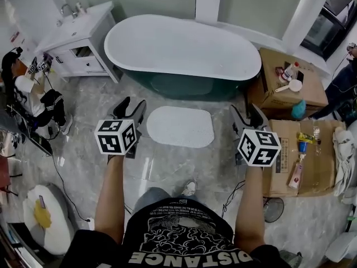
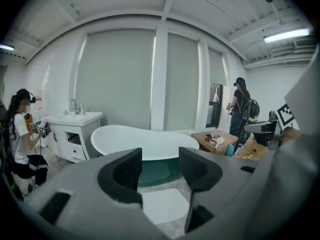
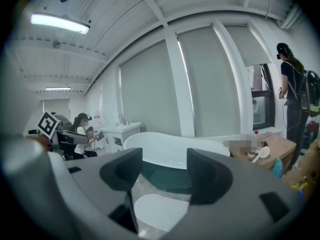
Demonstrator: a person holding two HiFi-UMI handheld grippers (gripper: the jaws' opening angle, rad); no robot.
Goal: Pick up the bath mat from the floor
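1. Black shirt, white print reading "DISTANCE".
2. Left gripper: fingers spread, empty.
3. Right gripper: fingers spread, empty.
4. Bath mat: white, flat on floor between both grippers, before bathtub.

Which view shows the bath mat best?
Head view: the whole bath mat lies unobstructed on the floor before the bathtub. The left gripper view and the right gripper view each show only a slice of it, low between the jaws.
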